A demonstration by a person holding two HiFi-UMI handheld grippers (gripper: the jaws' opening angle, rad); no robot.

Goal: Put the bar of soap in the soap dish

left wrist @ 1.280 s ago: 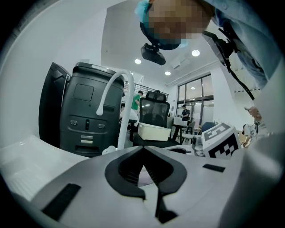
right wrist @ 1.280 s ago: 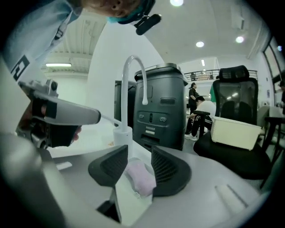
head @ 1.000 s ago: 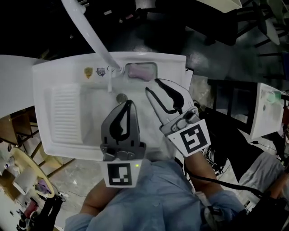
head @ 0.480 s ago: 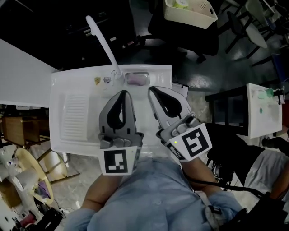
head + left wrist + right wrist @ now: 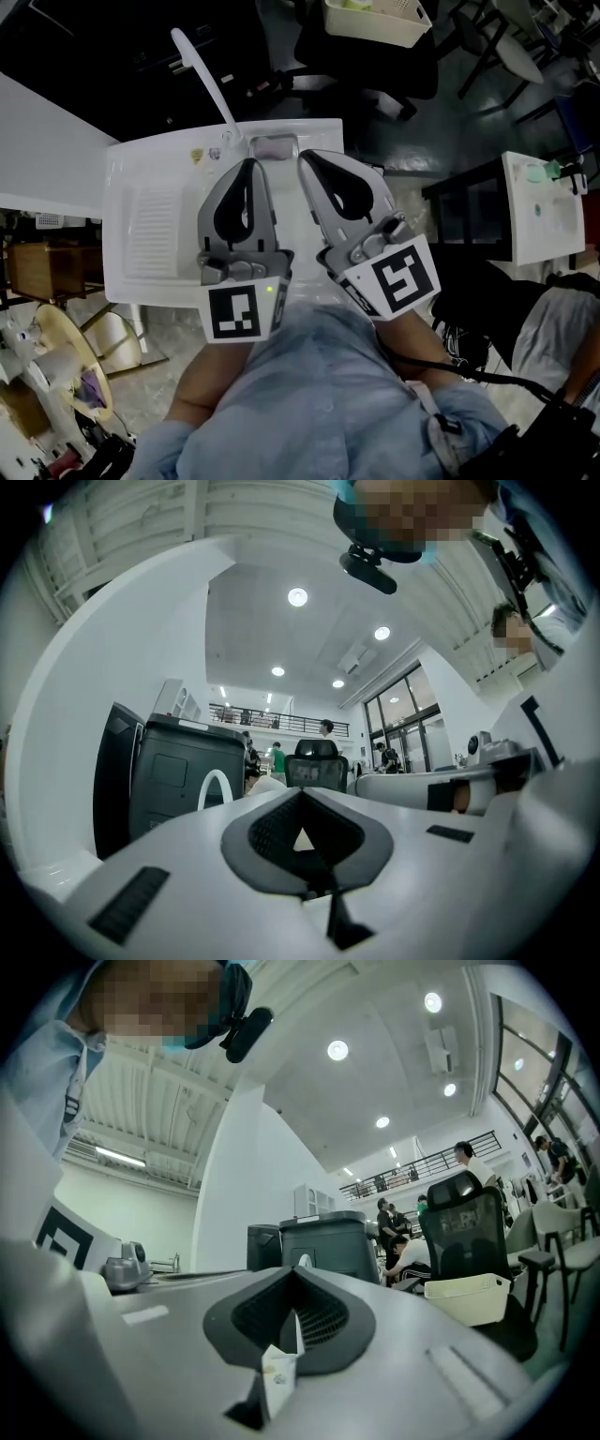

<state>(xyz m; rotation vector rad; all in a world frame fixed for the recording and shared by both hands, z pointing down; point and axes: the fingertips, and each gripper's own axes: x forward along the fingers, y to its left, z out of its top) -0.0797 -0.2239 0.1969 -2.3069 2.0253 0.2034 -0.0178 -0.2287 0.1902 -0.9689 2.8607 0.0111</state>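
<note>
The pinkish bar of soap lies in the soap dish, a recess at the white sink's back rim beside the faucet. Both grippers are held up high above the sink, side by side, and point level away from me. My left gripper is shut and empty; in the left gripper view its jaws meet over the room. My right gripper is shut too, apart from the soap. In the right gripper view only a small white scrap sticks at the seam of the jaws.
A long white faucet rises behind the sink, whose ribbed washboard is on the left. A white basket stands on a dark chair beyond. Another white unit stands at the right. A black bin and several people show far off.
The right gripper's jaws, open near the soap dish a second ago, have shut. Both grippers have risen well above the sink and now hide part of it.
</note>
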